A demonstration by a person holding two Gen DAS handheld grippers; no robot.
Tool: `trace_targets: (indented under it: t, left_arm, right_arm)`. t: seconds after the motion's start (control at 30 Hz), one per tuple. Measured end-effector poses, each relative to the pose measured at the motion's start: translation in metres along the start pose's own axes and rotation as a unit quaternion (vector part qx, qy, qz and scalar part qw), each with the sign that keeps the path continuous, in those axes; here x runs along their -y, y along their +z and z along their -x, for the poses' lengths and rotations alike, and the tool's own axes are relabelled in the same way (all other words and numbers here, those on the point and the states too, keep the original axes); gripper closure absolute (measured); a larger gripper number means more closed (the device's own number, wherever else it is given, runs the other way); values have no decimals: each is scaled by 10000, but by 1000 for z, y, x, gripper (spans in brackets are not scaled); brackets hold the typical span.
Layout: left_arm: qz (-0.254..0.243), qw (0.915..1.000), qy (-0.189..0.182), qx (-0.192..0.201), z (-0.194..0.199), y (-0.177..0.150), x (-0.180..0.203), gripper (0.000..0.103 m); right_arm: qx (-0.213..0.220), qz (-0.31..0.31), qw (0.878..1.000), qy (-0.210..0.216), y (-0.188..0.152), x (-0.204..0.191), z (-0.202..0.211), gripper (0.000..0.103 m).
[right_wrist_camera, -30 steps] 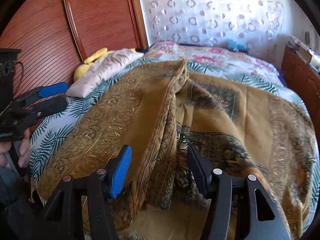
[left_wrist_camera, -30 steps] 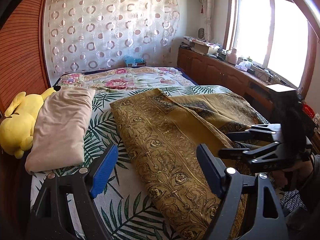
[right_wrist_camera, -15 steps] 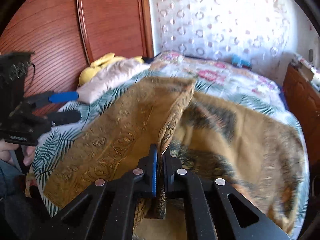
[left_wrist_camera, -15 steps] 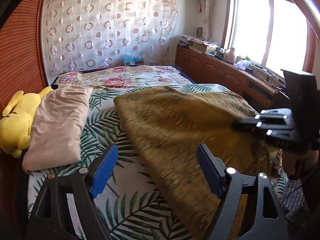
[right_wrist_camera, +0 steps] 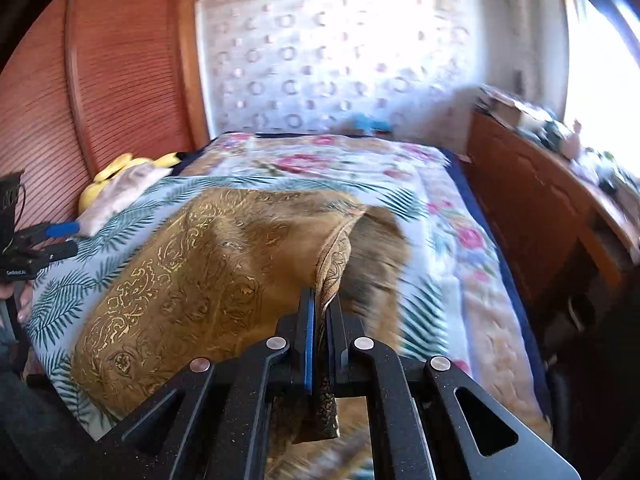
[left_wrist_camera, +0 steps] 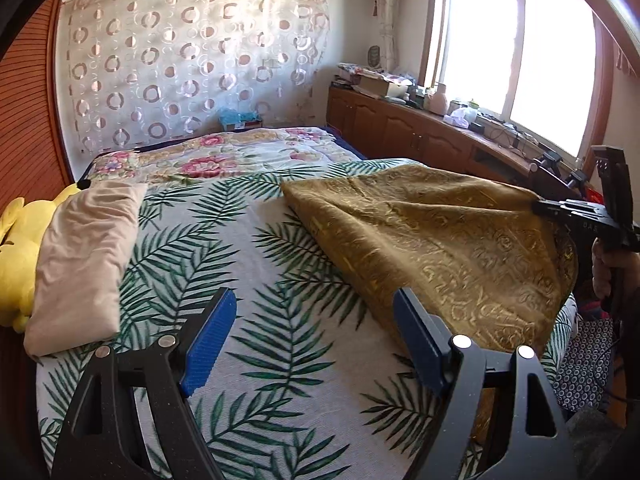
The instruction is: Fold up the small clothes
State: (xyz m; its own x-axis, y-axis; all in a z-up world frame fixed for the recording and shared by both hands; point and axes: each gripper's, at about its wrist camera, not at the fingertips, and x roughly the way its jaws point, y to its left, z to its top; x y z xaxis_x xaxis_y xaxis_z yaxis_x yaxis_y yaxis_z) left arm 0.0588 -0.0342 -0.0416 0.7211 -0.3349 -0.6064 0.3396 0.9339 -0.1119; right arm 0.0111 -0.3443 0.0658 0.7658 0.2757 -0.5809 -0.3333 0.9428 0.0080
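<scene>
Palm-print bed [left_wrist_camera: 280, 360] — right hand-held gripper [right_wrist_camera: 322, 312] clamps gold cloth [left_wrist_camera: 440, 240]; left [left_wrist_camera: 312, 344] gapes.

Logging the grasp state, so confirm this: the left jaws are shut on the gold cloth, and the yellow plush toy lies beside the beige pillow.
Not quite. The right gripper is the one shut on the gold cloth, as the right wrist view shows. The left gripper is open and holds nothing. The yellow plush toy does lie beside the beige pillow.
</scene>
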Motion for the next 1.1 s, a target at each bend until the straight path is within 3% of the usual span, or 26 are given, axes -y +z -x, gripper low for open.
trace_targets:
  t: [0.27, 0.53, 0.63, 0.7, 0.8, 1.1]
  left_arm:
    - [-196, 9997, -74, -139, -12, 6, 19, 22]
    - [-252, 9990, -215, -316, -22, 1, 31, 22]
    - [-278, 9986, -251, -366, -25, -1, 35, 22]
    - [-309, 9984, -273, -398, -26, -2, 39, 22]
    - [-345, 9979, -326, -442, -27, -5, 43, 22]
    - [-341, 9956, -537, -693, -39, -13, 52, 22]
  right_arm:
    - [-354, -3, 9993, -109, -10, -2, -21, 98]
    - [-383, -74, 9992, -117, -16, 14, 1, 98]
    - [-398, -55, 9989, -236, -16, 11, -1, 89]
    - [-406, -27, 9987, -305, -17, 8, 0, 69]
    - [-367, -54, 9987, -349, -20, 6, 3, 49]
    - [-526, -60, 9984, -221, -37, 6, 5, 45]
